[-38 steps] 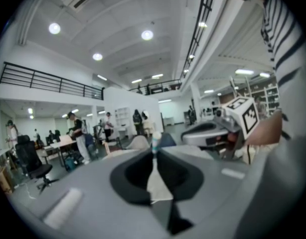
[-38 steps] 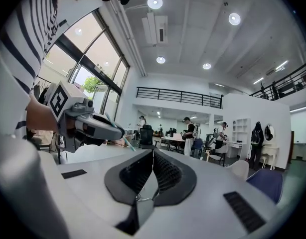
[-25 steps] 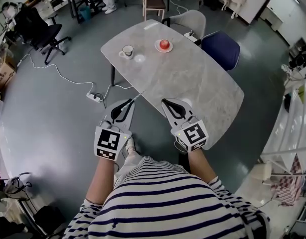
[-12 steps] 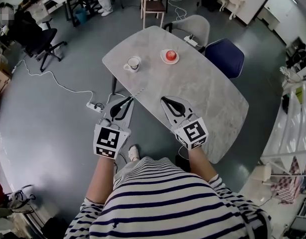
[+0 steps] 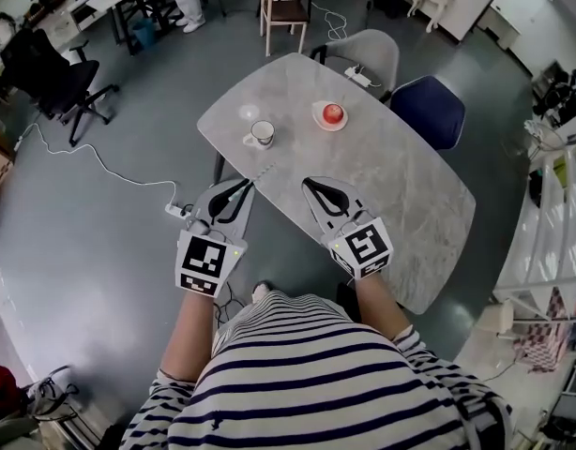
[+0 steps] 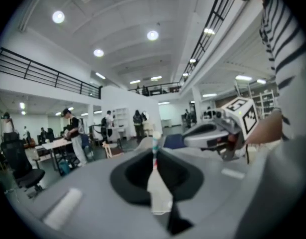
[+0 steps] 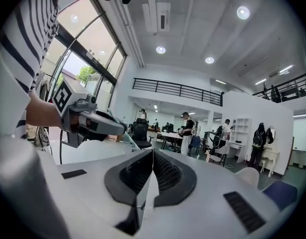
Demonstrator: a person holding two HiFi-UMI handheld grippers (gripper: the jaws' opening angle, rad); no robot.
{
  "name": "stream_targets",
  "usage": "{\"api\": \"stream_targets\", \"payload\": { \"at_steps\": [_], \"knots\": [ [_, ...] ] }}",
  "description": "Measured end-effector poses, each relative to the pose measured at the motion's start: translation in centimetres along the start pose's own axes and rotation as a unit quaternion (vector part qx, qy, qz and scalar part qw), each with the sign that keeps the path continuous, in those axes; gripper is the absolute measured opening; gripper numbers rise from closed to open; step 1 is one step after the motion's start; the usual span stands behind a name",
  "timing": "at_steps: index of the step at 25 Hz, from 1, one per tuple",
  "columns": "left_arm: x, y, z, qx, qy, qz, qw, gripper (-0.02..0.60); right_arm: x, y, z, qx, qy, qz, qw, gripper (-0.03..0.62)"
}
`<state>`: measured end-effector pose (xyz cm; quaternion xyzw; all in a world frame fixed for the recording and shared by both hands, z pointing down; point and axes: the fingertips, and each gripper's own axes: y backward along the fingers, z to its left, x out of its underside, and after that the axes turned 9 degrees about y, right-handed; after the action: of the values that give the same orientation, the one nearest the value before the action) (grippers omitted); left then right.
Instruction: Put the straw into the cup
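We hold both grippers out ahead of us on bare forearms, side by side and close to level, marker cubes nearest our striped top. The left gripper (image 5: pixel 248 187) is clenched on the straw (image 5: pixel 263 174). In the left gripper view the dark pads meet around a thin pale stem that rises straight out from between them. The right gripper (image 5: pixel 308 184) has its jaws pressed together with nothing between them, as its own view shows.

From the head view, the left gripper's body hangs over the grey floor (image 5: pixel 100 232) just off the table's near corner. The right gripper overlaps the near edge of the marble table (image 5: pixel 401 186).

The straw juts forward from the left tips, slanting up and to the right in that view, so its free end reaches over the tabletop. The cup (image 5: pixel 261 134), white with a handle, stands on the table beyond that free end, apart from it and empty of the straw. Further right on the table a saucer (image 5: pixel 333 116) carries something red. A grey chair (image 5: pixel 368 50) and a blue chair (image 5: pixel 429 111) sit at the far side.
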<state>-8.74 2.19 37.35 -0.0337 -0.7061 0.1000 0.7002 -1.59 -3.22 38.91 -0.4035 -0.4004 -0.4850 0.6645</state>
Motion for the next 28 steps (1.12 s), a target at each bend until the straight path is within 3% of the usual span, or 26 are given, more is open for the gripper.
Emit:
{"api": "stream_targets", "payload": {
  "at_steps": [13, 28],
  "knots": [
    [0.2, -2.4, 2.0, 0.023, -0.012, 0.015, 0.9995, 0.028, 1.0, -2.2, -1.6, 0.013, -0.008, 0.014, 1.0, 0.006],
    [-1.4, -9.7, 7.0, 0.017, -0.018, 0.031, 0.9992, 0.028, 2.6, -8.1, -8.4, 0.007, -0.017, 0.005, 1.0, 0.006]
  ]
}}
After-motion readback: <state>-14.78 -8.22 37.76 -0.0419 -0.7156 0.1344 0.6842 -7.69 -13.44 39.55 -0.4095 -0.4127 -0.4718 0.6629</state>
